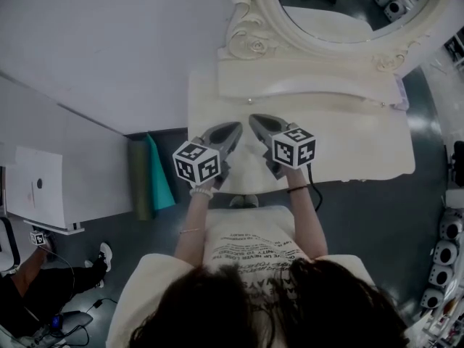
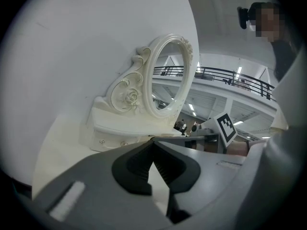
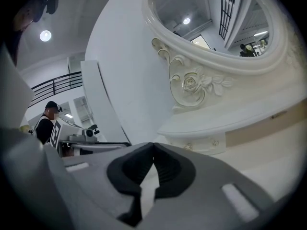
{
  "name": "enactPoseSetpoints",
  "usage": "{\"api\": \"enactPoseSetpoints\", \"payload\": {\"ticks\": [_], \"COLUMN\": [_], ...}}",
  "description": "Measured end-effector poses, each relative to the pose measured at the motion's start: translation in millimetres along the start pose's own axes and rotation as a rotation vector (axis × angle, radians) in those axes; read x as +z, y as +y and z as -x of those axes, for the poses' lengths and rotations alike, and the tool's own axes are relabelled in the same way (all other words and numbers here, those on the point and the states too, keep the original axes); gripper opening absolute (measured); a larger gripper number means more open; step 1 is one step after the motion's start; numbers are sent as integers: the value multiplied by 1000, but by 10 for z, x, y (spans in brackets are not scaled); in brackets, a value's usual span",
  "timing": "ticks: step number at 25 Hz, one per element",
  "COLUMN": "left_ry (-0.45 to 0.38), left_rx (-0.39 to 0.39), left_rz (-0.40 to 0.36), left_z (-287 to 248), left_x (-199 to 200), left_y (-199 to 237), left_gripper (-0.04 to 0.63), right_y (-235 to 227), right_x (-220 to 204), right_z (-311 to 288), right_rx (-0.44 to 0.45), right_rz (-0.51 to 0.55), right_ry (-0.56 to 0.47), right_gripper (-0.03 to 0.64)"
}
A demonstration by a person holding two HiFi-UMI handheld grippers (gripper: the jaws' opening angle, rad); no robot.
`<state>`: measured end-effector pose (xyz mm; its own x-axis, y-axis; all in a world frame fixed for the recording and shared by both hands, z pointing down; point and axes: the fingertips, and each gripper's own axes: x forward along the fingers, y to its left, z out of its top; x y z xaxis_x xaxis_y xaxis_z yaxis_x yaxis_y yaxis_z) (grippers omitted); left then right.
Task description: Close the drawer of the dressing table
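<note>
The cream dressing table [image 1: 362, 147] stands against the wall with its carved oval mirror [image 1: 341, 6] at the back. A raised shelf under the mirror carries small drawer fronts with knobs [image 2: 103, 142] [image 3: 188, 146]. No pulled-out drawer shows in any view. Both grippers hover side by side over the tabletop's left half, pointing at the mirror base. My left gripper [image 1: 238, 127] [image 2: 153, 140] is shut with nothing between its pads. My right gripper [image 1: 254, 118] [image 3: 153, 144] is also shut and empty, and each gripper's marker cube shows in the other's view.
A teal and an olive roll [image 1: 151, 176] lean between the table and a white cabinet [image 1: 43, 187] at the left. A seated person's legs and shoe [image 1: 101, 256] are at the lower left. Several round devices [image 1: 444, 256] line the right edge.
</note>
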<state>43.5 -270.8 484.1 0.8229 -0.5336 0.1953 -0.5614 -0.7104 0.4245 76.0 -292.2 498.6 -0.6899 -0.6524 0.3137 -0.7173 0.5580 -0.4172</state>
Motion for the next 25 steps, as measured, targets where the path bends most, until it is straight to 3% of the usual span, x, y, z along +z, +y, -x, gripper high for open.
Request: {"api": "enactPoseSetpoints", "payload": {"ticks": [25], "left_ry": [13], "left_rx": [-31], "left_rz": [-18], "left_z": [-62], "left_x": [-9], "left_y": [-34], "left_gripper": [-9], "right_y": [29], "right_x": [90], "right_z": [44], "right_rx": [19], "right_rz": [31], "right_ry": [-46], "right_gripper": [3]}}
